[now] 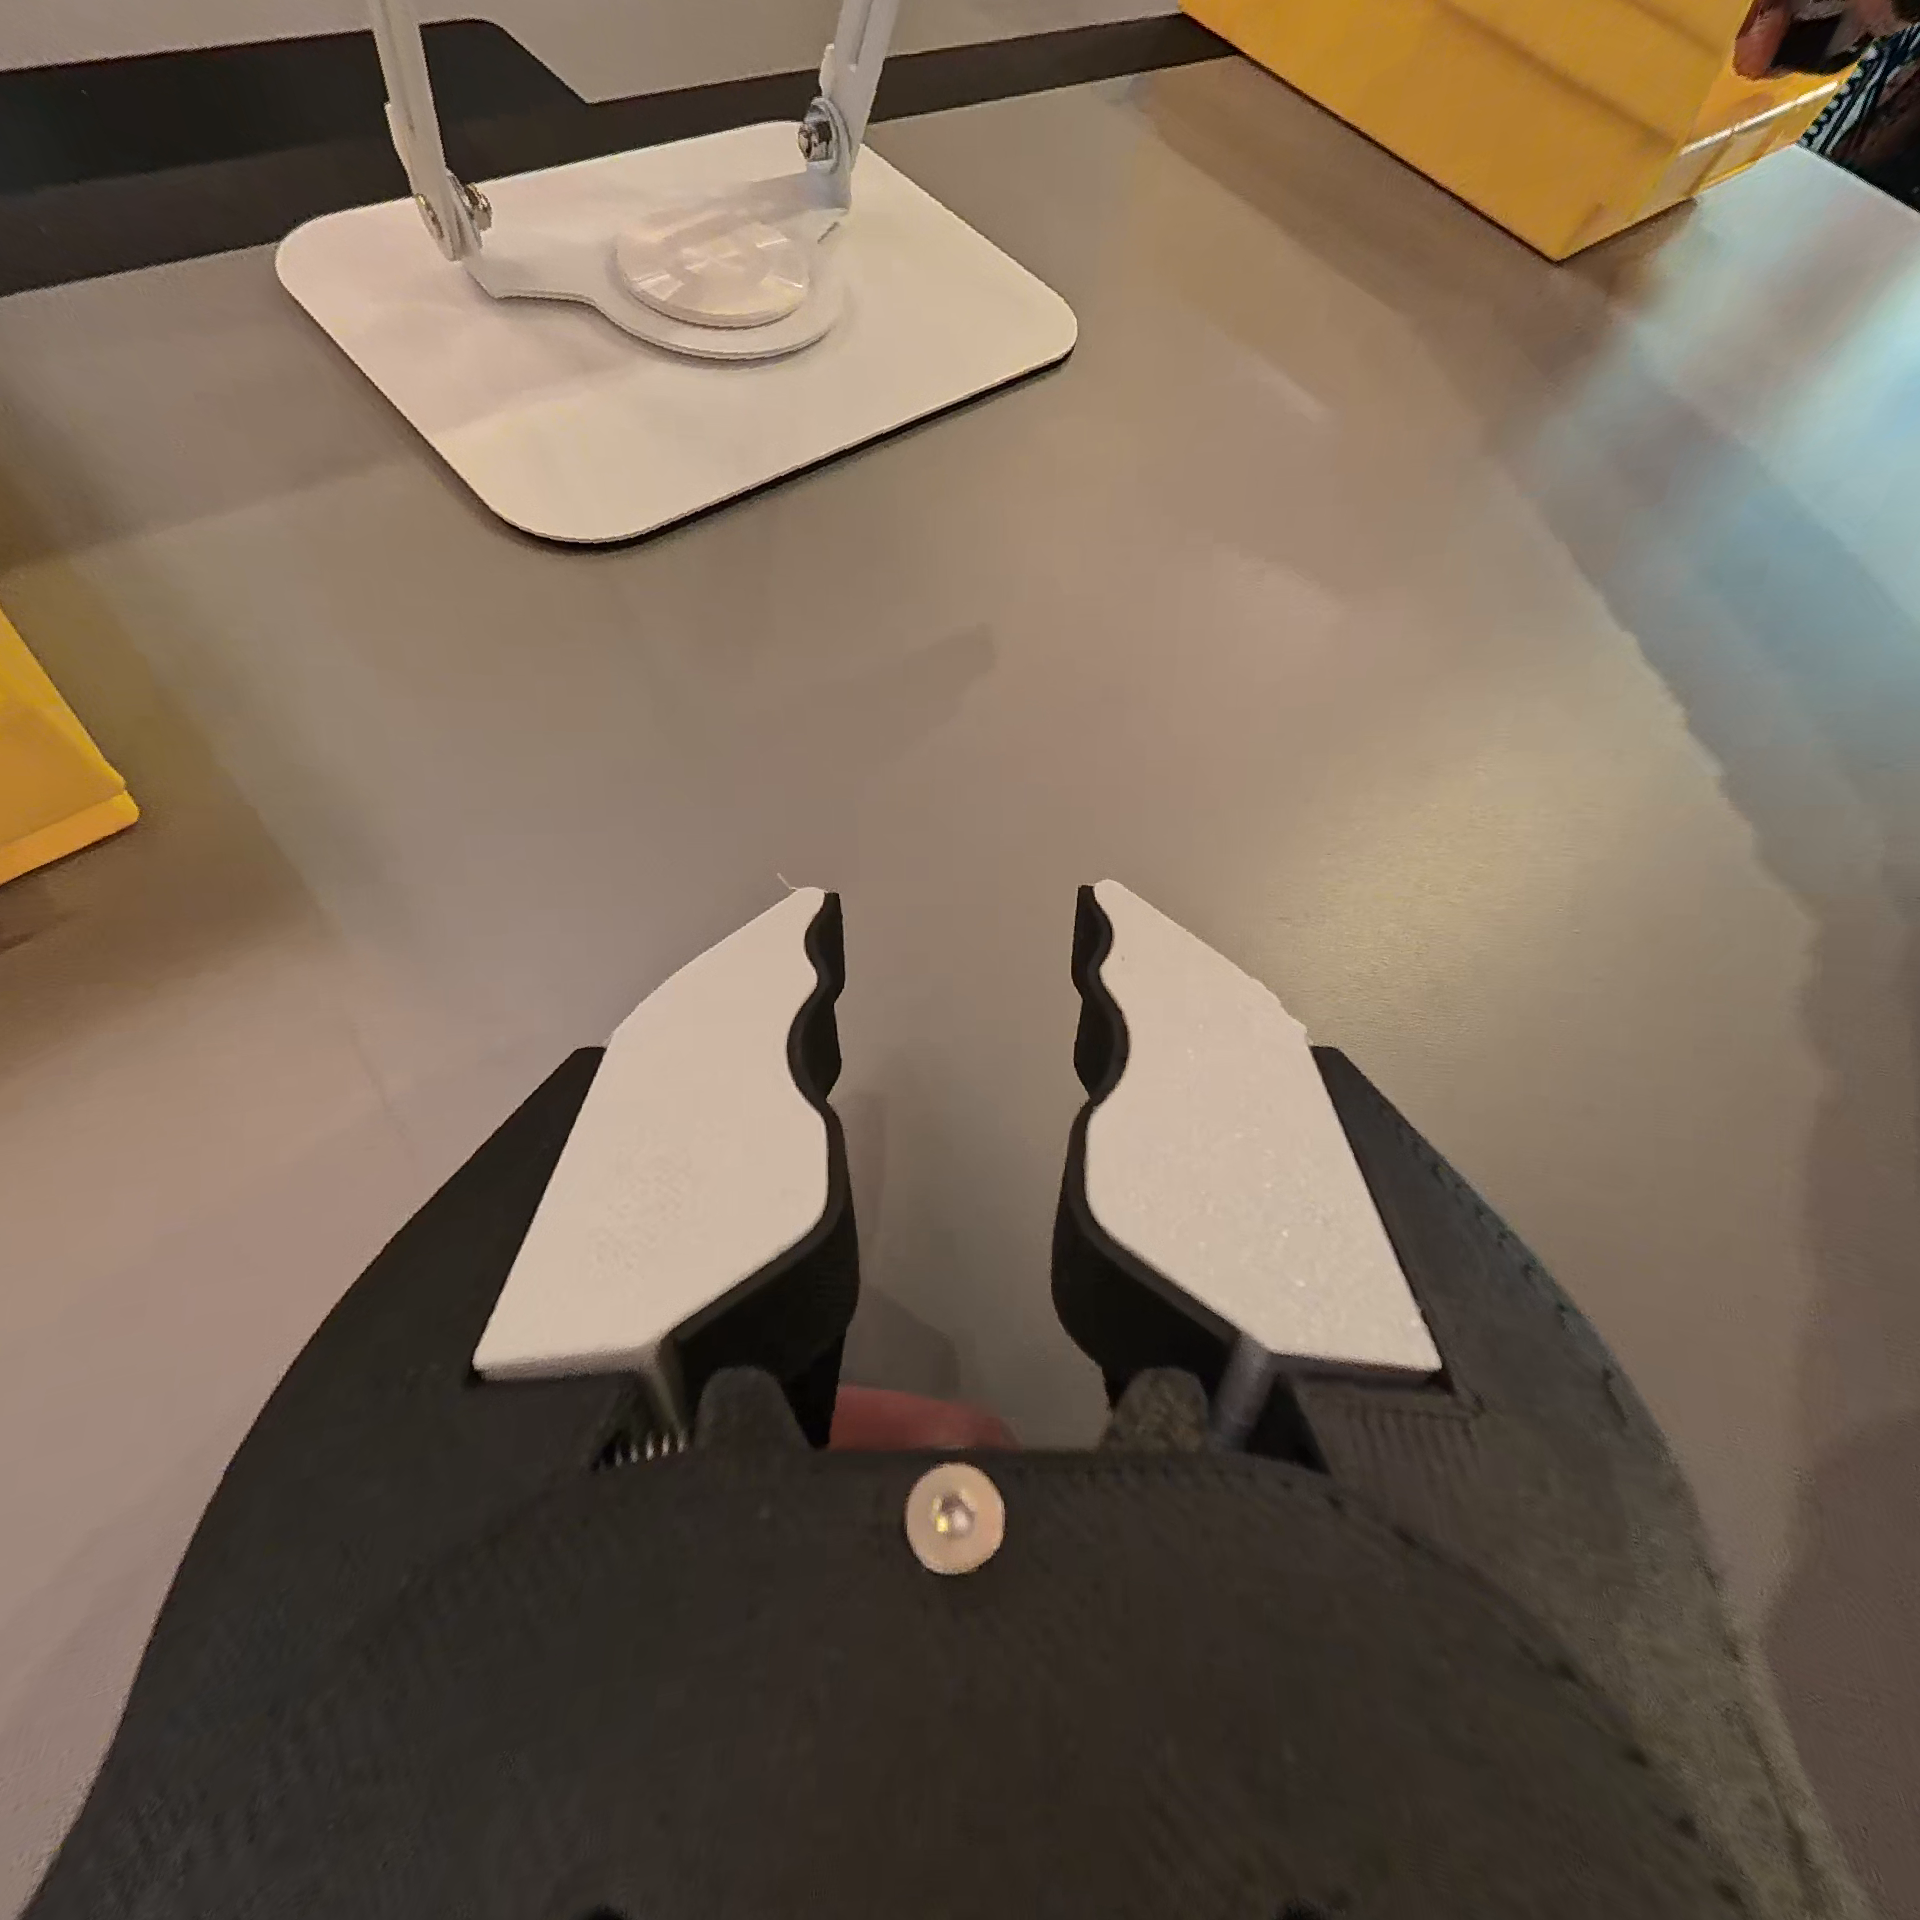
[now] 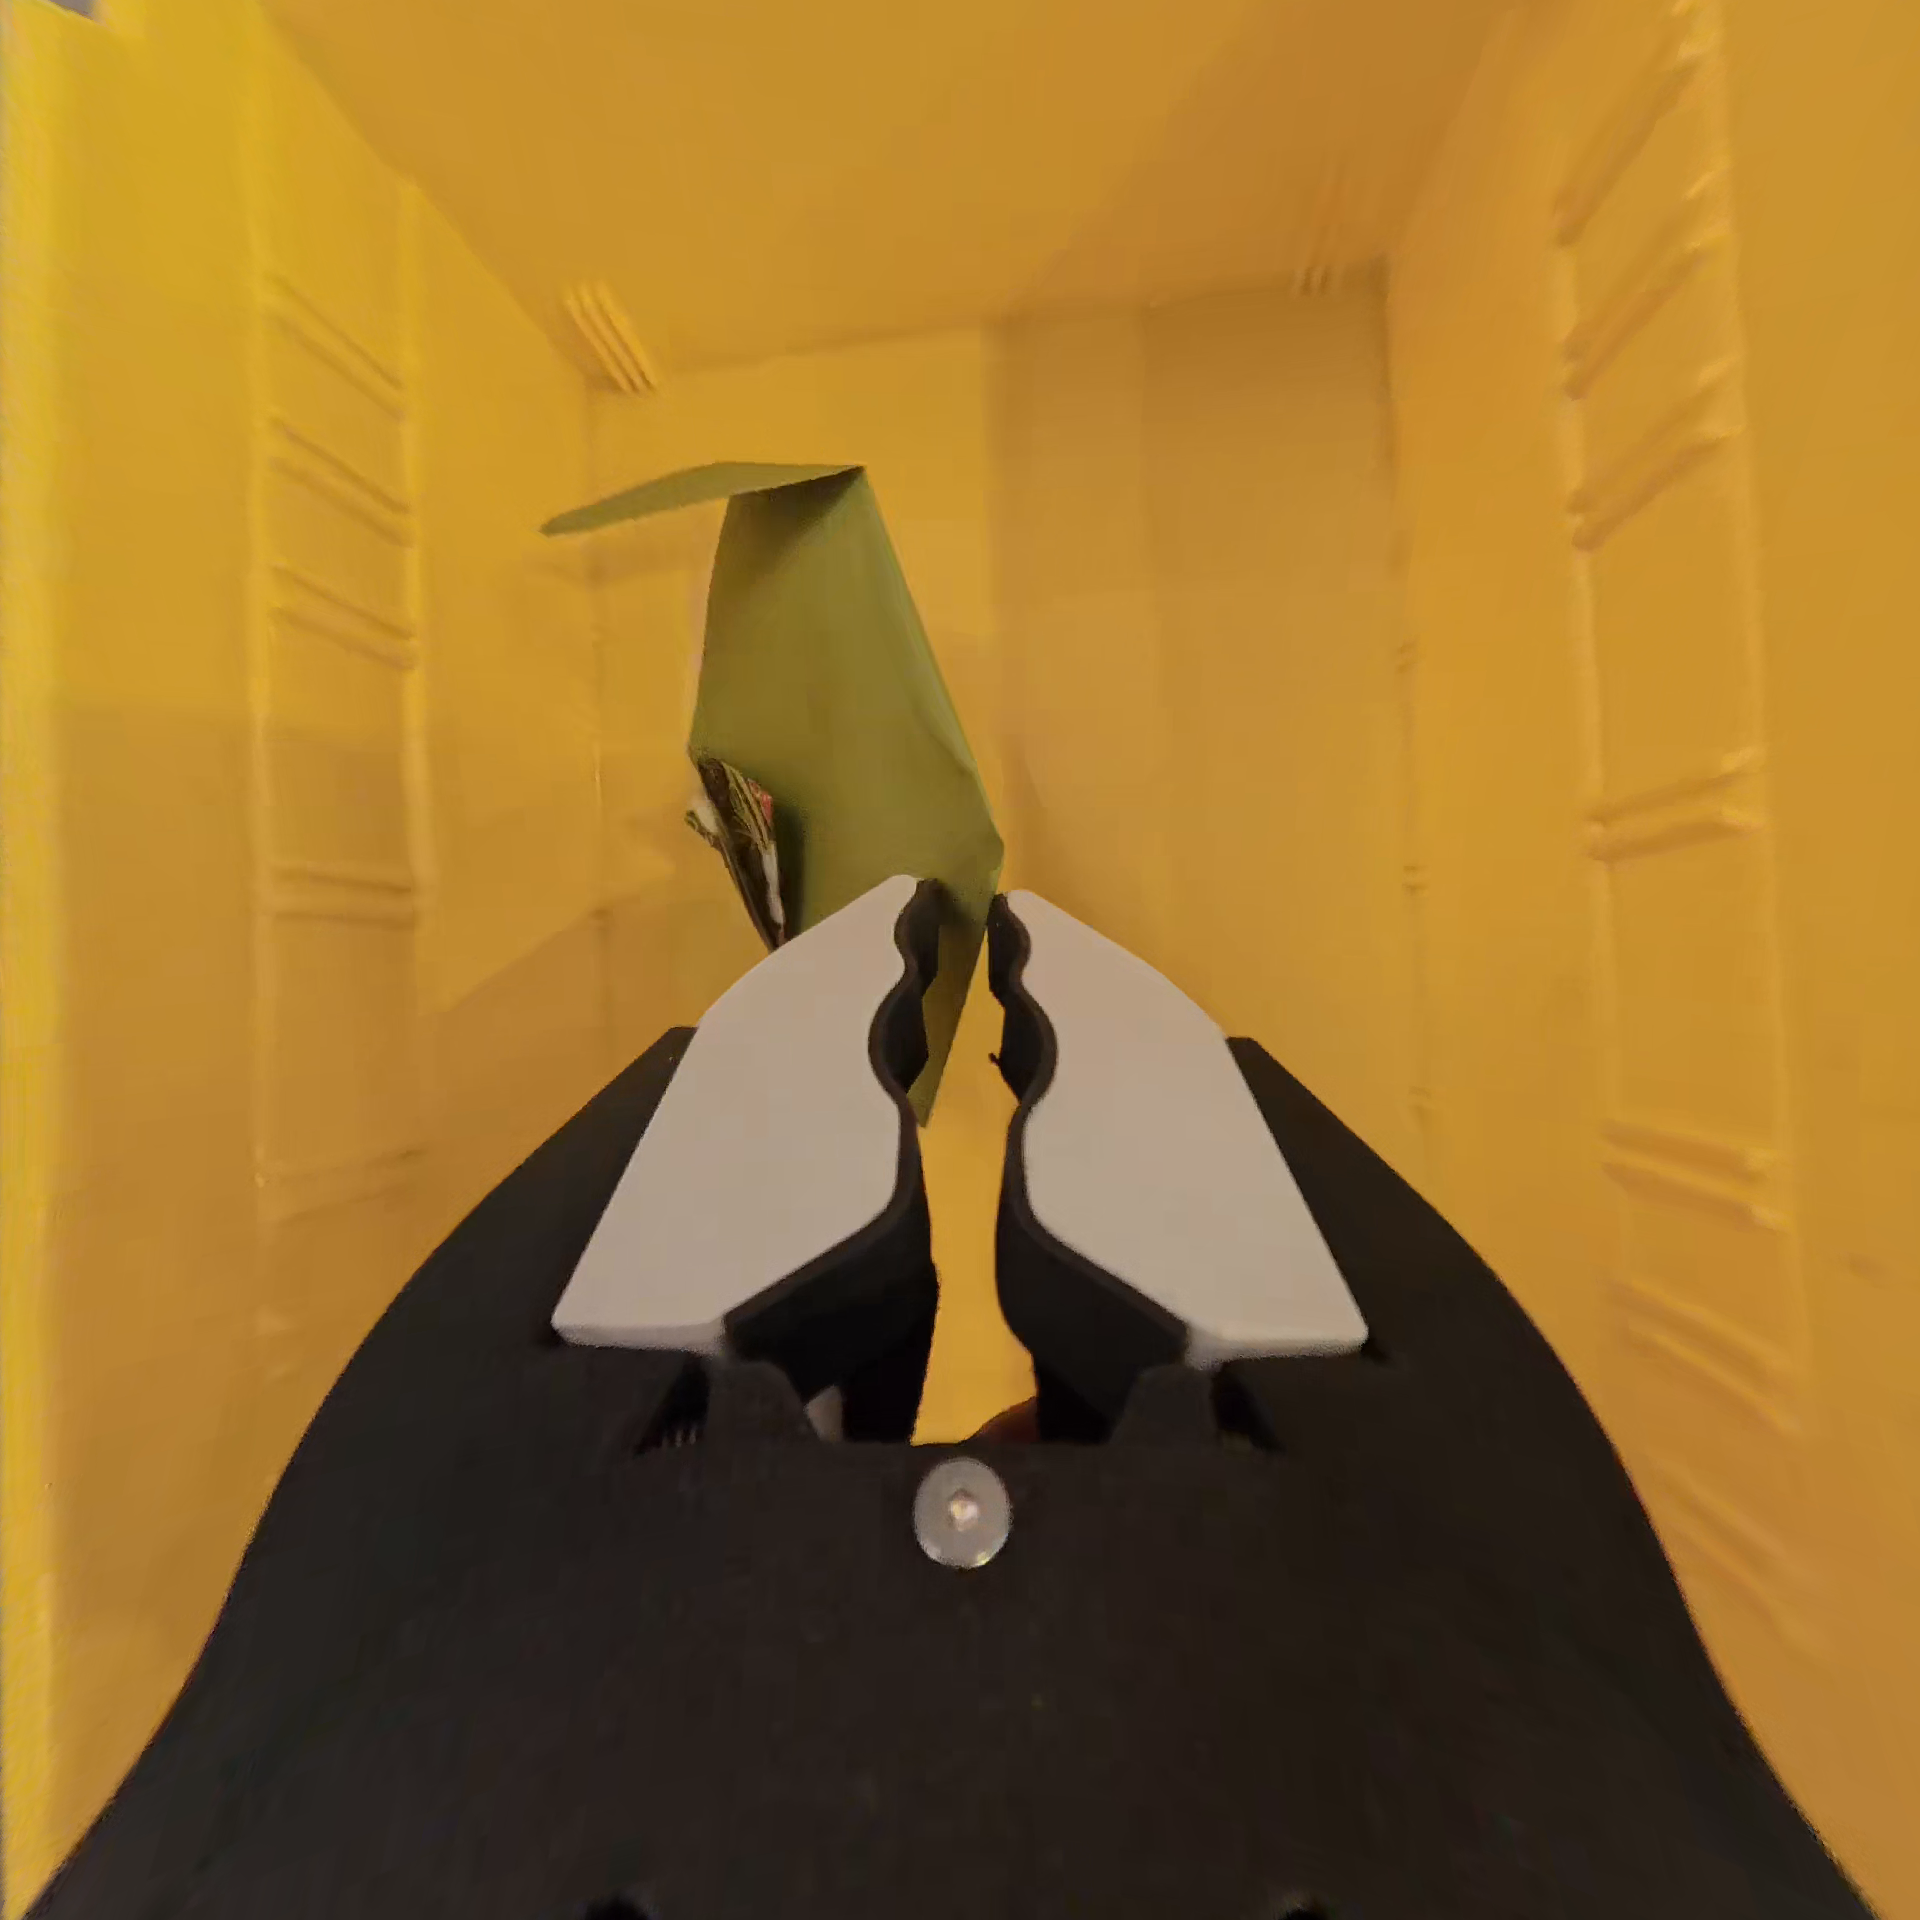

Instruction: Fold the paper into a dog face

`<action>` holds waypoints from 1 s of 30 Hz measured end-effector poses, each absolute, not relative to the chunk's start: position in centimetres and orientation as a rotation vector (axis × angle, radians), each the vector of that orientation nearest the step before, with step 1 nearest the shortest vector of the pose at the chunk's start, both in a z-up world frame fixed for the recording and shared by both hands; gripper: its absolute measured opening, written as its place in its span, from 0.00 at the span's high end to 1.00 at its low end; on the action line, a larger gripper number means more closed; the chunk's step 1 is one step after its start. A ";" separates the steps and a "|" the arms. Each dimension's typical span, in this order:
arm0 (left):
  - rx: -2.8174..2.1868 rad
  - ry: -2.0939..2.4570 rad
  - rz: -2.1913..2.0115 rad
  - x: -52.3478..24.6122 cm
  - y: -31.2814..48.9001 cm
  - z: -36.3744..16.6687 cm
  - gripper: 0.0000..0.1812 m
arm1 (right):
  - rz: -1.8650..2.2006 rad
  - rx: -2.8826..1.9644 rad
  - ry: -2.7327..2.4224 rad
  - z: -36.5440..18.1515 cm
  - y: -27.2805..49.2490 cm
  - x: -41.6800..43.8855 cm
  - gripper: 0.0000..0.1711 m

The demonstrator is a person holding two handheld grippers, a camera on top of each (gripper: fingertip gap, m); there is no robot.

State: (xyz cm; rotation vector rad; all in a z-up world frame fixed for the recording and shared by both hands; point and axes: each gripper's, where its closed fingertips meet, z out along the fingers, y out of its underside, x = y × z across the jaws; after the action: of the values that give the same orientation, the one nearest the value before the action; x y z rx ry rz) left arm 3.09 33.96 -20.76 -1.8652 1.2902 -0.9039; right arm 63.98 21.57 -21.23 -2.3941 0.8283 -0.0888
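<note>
A folded green paper [image 2: 821,675], patterned on its inner side, sits between the fingers of my right gripper [image 2: 961,894]. The jaws are nearly together and pinch its near edge. The paper sticks out ahead of the fingertips, with one flap bent over to the left at its far end. Gripper and paper are inside a yellow bin [image 2: 1195,520], whose walls fill the right wrist view. My left gripper [image 1: 958,904] is open and empty above the grey table [image 1: 1247,727]. No paper shows in the left wrist view.
A white stand with a flat rounded base [image 1: 675,416] is on the table ahead of the left gripper. A yellow bin [image 1: 1507,114] is at the far right and another yellow bin's corner [image 1: 52,790] at the left edge.
</note>
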 end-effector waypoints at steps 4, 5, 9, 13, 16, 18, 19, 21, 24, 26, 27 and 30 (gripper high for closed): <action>-1.867 1.293 -0.906 3.1 33.9 -20.8 0.76 | -0.165 -2.403 0.841 -21.7 20.8 64.4 0.88; -1.866 1.300 -0.910 3.1 33.8 -20.8 0.76 | -0.175 -2.402 0.840 -21.6 20.7 64.5 0.84; -1.850 1.349 -0.847 3.2 33.6 -21.1 0.71 | -0.260 -2.372 0.790 -19.9 19.9 64.4 0.75; -1.840 1.339 -0.842 3.3 33.7 -20.8 0.66 | -0.291 -2.344 0.678 -17.4 19.5 62.5 0.77; -1.828 1.312 -0.823 3.1 34.4 -20.2 0.64 | -0.288 -2.311 0.562 -15.2 19.4 59.5 0.79; -1.812 1.293 -0.786 2.6 35.2 -19.6 0.64 | -0.294 -2.286 0.478 -13.6 19.2 57.0 0.80; -1.803 1.278 -0.767 2.3 35.9 -19.2 0.64 | -0.288 -2.284 0.431 -13.0 19.1 55.5 0.80; -1.788 1.220 -0.732 1.6 37.4 -18.0 0.69 | -0.291 -2.273 0.349 -11.5 18.3 52.4 0.80; -1.761 1.136 -0.754 0.6 39.5 -15.7 0.72 | -0.252 -2.226 0.248 -9.2 17.6 47.7 0.80; -1.748 1.095 -0.740 0.1 41.0 -14.7 0.73 | -0.266 -2.208 0.203 -8.3 16.7 45.1 0.80; -1.742 1.087 -0.735 -0.1 41.5 -14.4 0.73 | -0.237 -2.186 0.189 -8.0 16.6 43.6 0.80; -1.738 1.077 -0.690 -0.5 42.5 -14.6 0.74 | -0.089 -2.139 0.155 -7.8 16.7 38.5 0.81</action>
State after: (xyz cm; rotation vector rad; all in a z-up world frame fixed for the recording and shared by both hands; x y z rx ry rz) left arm -0.45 42.49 -14.65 -1.7385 1.0774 -0.6897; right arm 38.53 16.75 -7.77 -2.1390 0.1554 -0.0891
